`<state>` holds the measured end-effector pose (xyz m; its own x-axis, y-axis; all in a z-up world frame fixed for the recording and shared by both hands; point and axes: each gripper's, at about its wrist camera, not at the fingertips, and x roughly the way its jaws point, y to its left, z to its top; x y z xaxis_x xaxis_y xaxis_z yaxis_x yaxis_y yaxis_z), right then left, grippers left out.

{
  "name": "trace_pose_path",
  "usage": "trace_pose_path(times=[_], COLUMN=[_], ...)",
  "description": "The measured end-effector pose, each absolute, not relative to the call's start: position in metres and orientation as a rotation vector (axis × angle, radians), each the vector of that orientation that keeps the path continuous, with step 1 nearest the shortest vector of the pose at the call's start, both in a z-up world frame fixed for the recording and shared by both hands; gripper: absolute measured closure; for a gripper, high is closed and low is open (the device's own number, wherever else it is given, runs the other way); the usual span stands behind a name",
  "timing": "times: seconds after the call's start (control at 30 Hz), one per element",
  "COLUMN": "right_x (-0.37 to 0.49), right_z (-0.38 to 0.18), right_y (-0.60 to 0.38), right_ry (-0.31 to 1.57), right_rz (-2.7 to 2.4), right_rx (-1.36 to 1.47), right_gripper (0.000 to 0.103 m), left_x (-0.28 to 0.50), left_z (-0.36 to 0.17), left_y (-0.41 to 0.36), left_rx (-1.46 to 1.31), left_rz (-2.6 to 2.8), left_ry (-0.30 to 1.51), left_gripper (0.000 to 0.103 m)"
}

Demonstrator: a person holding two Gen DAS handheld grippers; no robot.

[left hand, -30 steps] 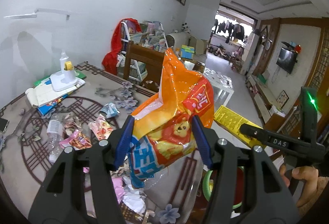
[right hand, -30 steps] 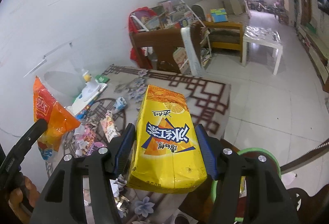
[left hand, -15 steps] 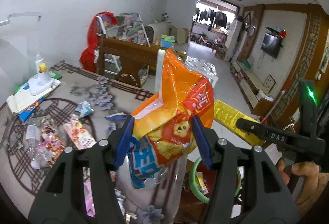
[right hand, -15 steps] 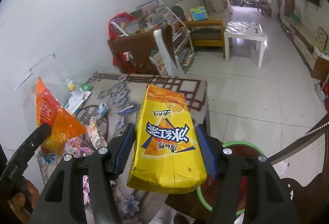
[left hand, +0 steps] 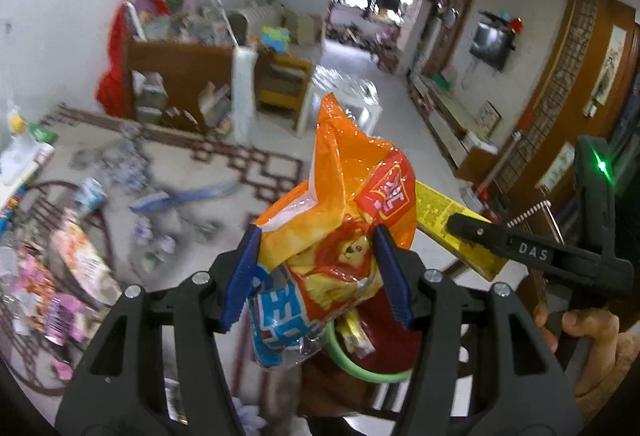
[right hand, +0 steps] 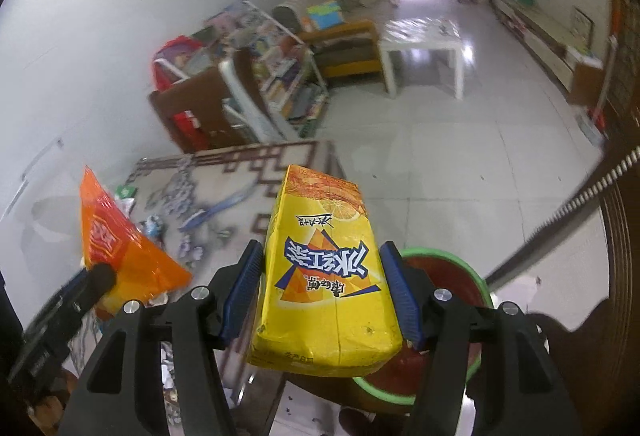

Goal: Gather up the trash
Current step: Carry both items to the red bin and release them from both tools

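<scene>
My left gripper point(left hand: 316, 276) is shut on an orange snack bag point(left hand: 344, 220), held upright in the air; the bag also shows in the right wrist view point(right hand: 120, 252). My right gripper point(right hand: 320, 288) is shut on a yellow drink carton point(right hand: 324, 268), whose edge also shows in the left wrist view point(left hand: 448, 224). Both hang just above a red bin with a green rim point(right hand: 452, 268), seen below the bag in the left wrist view point(left hand: 360, 368). Several wrappers point(left hand: 76, 260) lie on the patterned table point(left hand: 224, 171) at left.
A wooden chair point(right hand: 200, 115) and a cluttered bookshelf point(right hand: 272, 67) stand behind the table. A white side table point(right hand: 424, 43) stands on the tiled floor point(right hand: 460, 163). A dark wooden chair back point(right hand: 592, 336) is at right, next to the bin.
Both grippers have swung right, away from the table, and now hang over the bin. Each still holds its item.
</scene>
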<state>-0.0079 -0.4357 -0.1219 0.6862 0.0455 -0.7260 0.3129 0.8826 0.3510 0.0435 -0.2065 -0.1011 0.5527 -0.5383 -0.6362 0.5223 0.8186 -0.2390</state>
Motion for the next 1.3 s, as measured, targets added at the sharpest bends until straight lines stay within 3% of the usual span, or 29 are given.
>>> trace_pose_path(times=[0.3,0.67,0.77,0.83,0.93,1.3], right_x=[-0.024,-0.029,-0.03,-0.031,-0.032,-0.026], right_z=[-0.146,-0.159,-0.161,-0.162,-0.164,-0.157], right_y=[-0.47,-0.5,-0.505,-0.509,-0.513,-0.504], right_ry=[0.874,0.891,0.895,0.895,0.89,0.866], right_rz=[-0.285,-0.354,-0.367,-0.379,-0.382,-0.362], right_rx=[0.547,0.635,0.654,0.67,0.7,0.654], right_gripper=[0.044,0.043,0.042,0.036,0.034,0.031], left_x=[0.041,0.044,0.046,0.047,0.047,0.049], left_z=[-0.14,-0.151,-0.154,-0.155,-0.153,-0.135], left_y=[-0.263,-0.298,-0.304,-0.308,-0.311,-0.3], left_rx=[0.057,0.107,0.119,0.124,0.118,0.093], left_rz=[-0.719,-0.755,-0.764,-0.767,-0.776,-0.758], left_ry=[0.888,0.92,0.933,0.932,0.922,0.871], left_gripper=[0.048,0.047,0.044,0.037,0.031,0.029])
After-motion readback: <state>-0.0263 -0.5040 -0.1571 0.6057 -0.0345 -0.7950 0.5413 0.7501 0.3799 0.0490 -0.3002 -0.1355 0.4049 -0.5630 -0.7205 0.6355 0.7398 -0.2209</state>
